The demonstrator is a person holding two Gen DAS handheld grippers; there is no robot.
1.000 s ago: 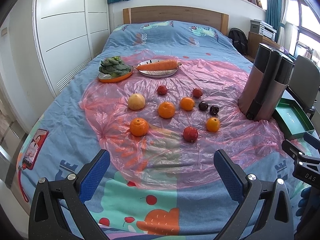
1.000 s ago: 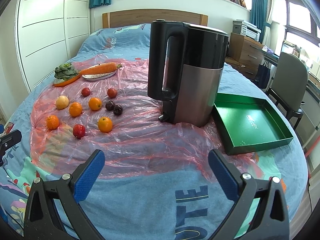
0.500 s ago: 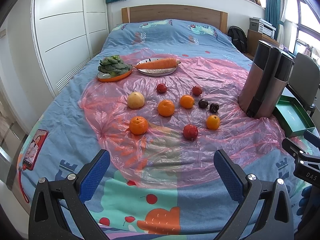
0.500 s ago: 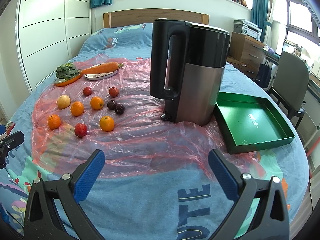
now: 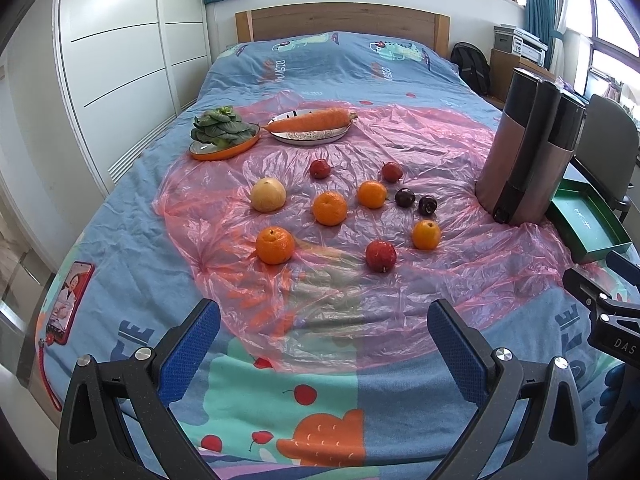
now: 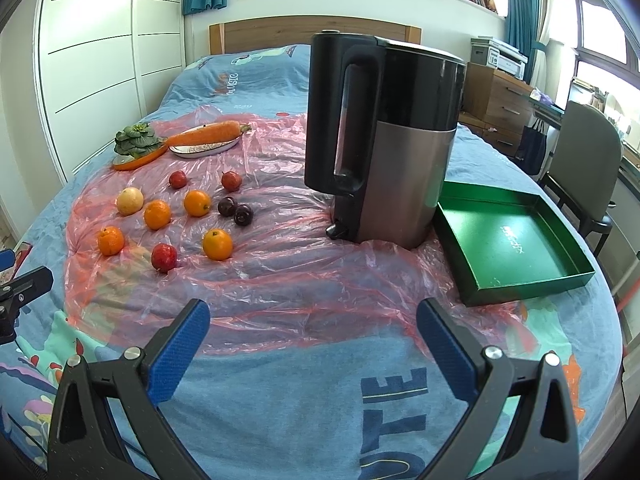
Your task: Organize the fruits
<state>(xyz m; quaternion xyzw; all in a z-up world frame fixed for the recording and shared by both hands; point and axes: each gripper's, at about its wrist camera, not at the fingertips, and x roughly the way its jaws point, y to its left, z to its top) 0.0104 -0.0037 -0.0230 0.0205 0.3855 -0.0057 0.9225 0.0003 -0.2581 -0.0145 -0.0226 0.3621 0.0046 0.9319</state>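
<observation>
Black-framed claw point(image 5: 324, 350), blue textured pads point(image 5: 191, 350), silver screws

Left gripper point(image 5: 324, 344) is wide open, holding nothing, hovering over the bed point(image 5: 120, 248). Ahead on the pink plastic sheet point(image 5: 400, 288): oranges point(image 5: 275, 245), red apple point(image 5: 380, 255), two dark plums point(image 5: 405, 197). Kettle point(image 5: 528, 152) stands right, green tray point(image 5: 588, 228) just beside it.

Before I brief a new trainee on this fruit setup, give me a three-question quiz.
1. True or false: the green tray already holds fruit.
2. How many dark plums lie on the pink plastic sheet?
3. The carrot rests on: A) a white plate, B) the tray, C) the kettle.

Key: 1 false; 2 two; 3 A.
</observation>
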